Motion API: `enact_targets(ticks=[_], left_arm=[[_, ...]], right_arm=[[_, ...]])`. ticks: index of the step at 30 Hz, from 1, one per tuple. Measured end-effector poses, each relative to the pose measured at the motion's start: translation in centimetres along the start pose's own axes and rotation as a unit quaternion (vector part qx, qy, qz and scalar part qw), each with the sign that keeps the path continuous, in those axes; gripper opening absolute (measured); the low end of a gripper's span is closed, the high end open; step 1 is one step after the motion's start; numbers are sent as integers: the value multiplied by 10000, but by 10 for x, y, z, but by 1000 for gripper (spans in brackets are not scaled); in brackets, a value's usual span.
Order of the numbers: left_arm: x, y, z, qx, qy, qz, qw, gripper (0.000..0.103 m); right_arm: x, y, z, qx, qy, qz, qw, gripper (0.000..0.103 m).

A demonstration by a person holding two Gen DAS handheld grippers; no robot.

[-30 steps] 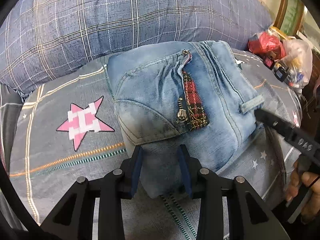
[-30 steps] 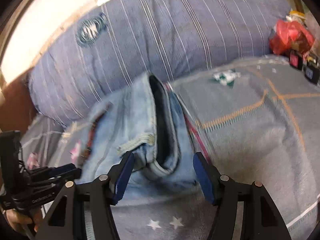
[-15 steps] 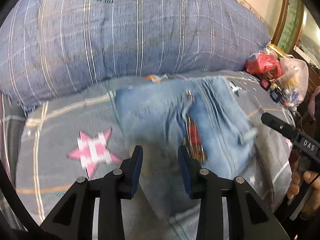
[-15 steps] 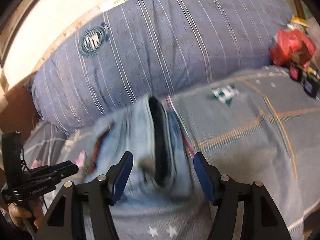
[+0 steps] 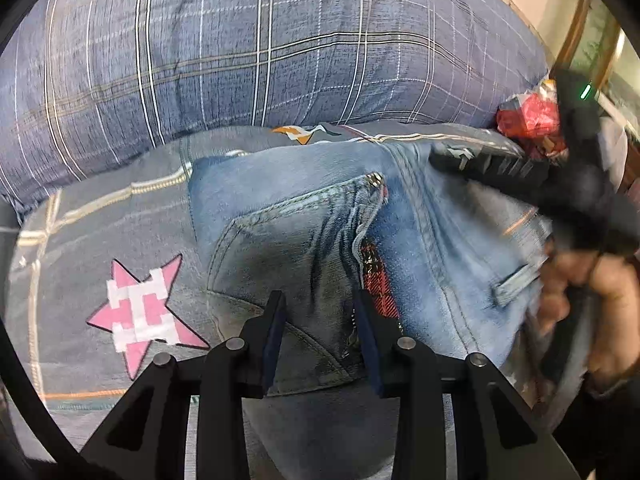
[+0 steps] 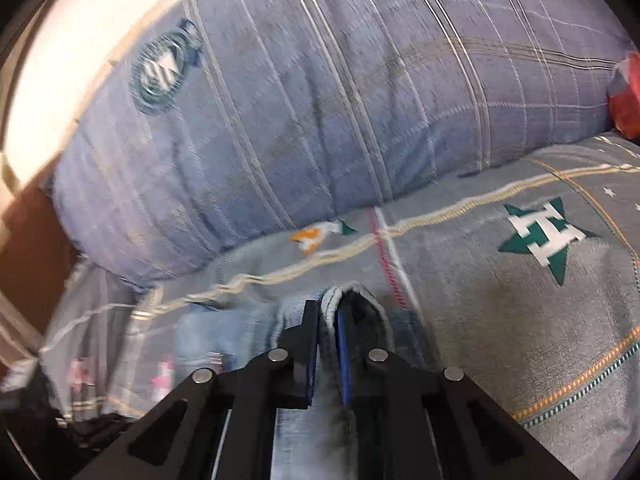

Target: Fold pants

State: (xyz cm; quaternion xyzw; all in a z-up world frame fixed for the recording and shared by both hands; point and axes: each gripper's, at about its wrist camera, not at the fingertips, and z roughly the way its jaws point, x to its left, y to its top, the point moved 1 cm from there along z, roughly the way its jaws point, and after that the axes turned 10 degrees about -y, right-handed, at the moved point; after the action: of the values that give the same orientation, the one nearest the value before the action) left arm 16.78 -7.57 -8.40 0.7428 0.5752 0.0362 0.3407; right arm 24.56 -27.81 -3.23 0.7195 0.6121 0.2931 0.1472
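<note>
Right wrist view: the right tool [image 6: 326, 320] is pinching the edge of the folded jeans [image 6: 340, 300], its jaws having just snapped together on it. The jeans are lying on the bed [image 6: 500, 320] near the big blue pillow [image 6: 320, 100]. The left tool [image 5: 320, 320] is staying part open over the jeans, not squeezing them.
</note>
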Motion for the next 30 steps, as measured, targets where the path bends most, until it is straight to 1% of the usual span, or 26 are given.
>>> enact_targets(ticks=[1, 2, 3, 5, 7, 8, 10, 11, 12, 13, 15, 17, 20, 21, 23, 24, 25, 26, 27, 29, 30], left_arm=[[-2, -1, -1, -10, -20, 0, 10000, 36], [-4, -2, 0, -24, -1, 38, 10000, 36], [-7, -4, 1, -37, 67, 101, 9999, 36], [-10, -5, 1, -52, 161, 154, 9997, 36], [-11, -4, -1, -25, 190, 155, 9997, 36], [-12, -4, -4, -12, 212, 159, 9996, 36], [-13, -5, -11, -20, 206, 187, 9996, 36], [-14, -7, -16, -29, 198, 207, 9996, 36], [-15, -10, -20, -36, 202, 250, 9995, 36], [-17, -11, -23, -42, 234, 307, 9992, 37], [-23, -18, -30, -64, 462, 499, 9977, 37], [-29, -23, -33, -106, 631, 666, 9957, 37], [-36, -32, -26, 41, 608, 722, 9955, 37], [-37, -36, -21, 89, 605, 698, 9957, 37], [-39, -40, -18, 38, 684, 726, 9950, 37], [-40, -41, -17, 46, 688, 732, 9949, 37], [-40, -42, -16, 47, 698, 724, 9949, 37], [-40, -42, -16, 33, 713, 726, 9948, 37], [-40, -42, -16, 40, 715, 728, 9948, 37], [-40, -42, -17, 42, 720, 717, 9948, 37], [-40, -41, -17, 47, 716, 700, 9950, 37]], right_arm=[[-4, -5, 10, 111, -231, -26, 9997, 8], [-7, -9, 19, 222, -359, -19, 9991, 7], [-10, -13, 24, 275, -368, -1, 9989, 8], [-8, -17, 24, 155, -427, -79, 9989, 8], [2, -16, 22, 118, -638, -318, 9974, 7], [4, -16, 19, 99, -665, -379, 9970, 8], [0, -15, 10, 64, -487, -239, 9985, 15], [-4, -15, 7, 88, -485, -189, 9986, 19], [-6, -17, -3, 100, -515, -119, 9986, 31], [-7, -19, -10, 70, -507, -104, 9986, 46], [-8, -27, -36, -138, -449, -162, 9988, 66], [-4, -36, -59, -289, -351, -273, 9986, 66], [7, -55, -78, -382, -243, -513, 9977, 66], [13, -62, -77, -369, -315, -672, 9966, 66], [20, -77, -67, -268, -608, -986, 9929, 66], [21, -86, -56, -143, -786, -1095, 9908, 66], [18, -95, -43, 16, -867, -1124, 9899, 66], [15, -99, -39, 14, -800, -1041, 9913, 68], [9, -103, -37, -131, -665, -859, 9940, 70], [3, -105, -37, -239, -510, -630, 9964, 70], [2, -105, -38, -262, -501, -590, 9967, 70]])
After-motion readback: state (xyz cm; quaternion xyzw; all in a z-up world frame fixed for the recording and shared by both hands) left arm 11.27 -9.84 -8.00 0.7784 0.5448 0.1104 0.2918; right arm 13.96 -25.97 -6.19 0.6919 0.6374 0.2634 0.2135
